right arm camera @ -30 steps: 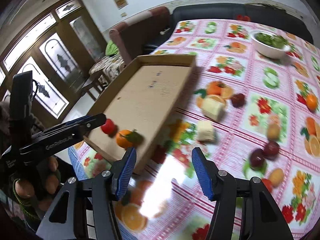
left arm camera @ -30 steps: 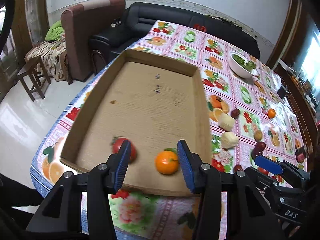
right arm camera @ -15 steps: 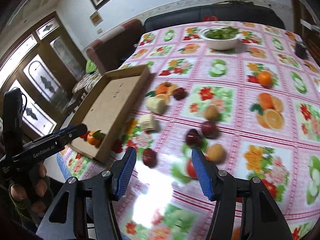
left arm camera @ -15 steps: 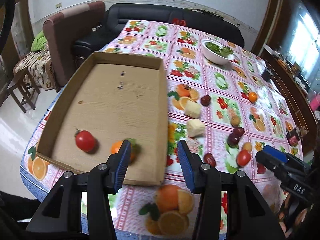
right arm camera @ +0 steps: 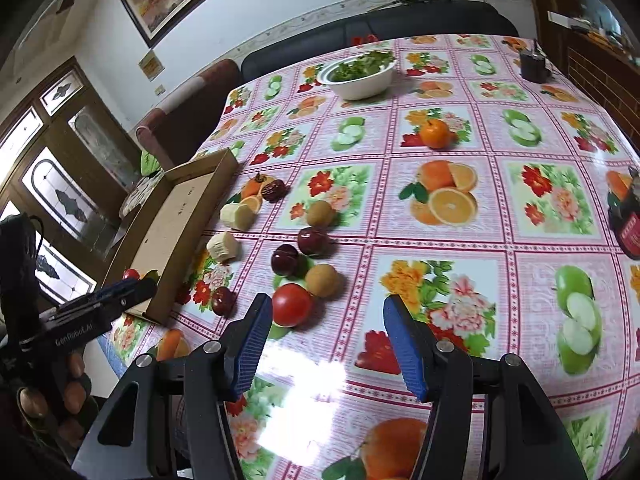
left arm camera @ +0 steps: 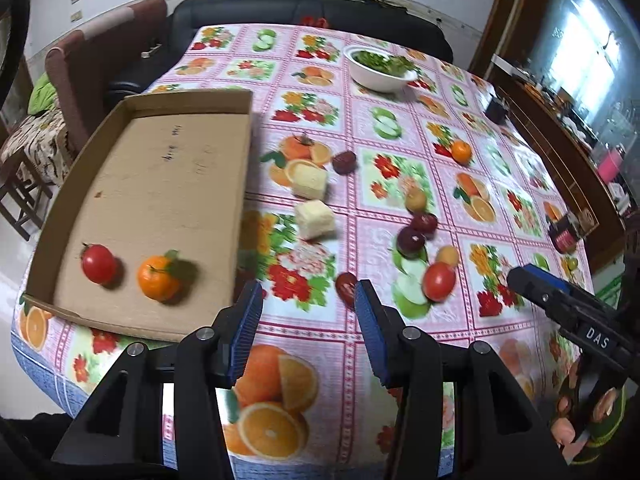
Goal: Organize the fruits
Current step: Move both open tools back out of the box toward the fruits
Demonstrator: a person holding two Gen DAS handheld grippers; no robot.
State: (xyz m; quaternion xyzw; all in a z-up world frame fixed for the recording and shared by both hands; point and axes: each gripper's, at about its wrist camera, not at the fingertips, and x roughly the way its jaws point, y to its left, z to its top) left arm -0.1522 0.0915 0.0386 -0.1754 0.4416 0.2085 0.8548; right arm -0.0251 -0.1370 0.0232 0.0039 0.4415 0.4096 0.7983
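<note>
Both claws gape, blue ribbed pads (left arm camera: 248, 336); round glossy tomato (right arm camera: 291, 304) unheld.

Left wrist view looks down from the table's near edge, cardboard tray (left arm camera: 152, 184) at 10 o'clock. Right wrist view faces 12 o'clock, closer. Both share the loose tomato (left arm camera: 439, 281) (right arm camera: 292, 305).

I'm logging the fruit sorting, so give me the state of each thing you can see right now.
left gripper: open, empty
right gripper: open, empty
cardboard tray: holds two fruits
tomato in tray: resting
orange in tray: resting
tomato on table: loose, unsorted
white bowl: filled with greens
</note>
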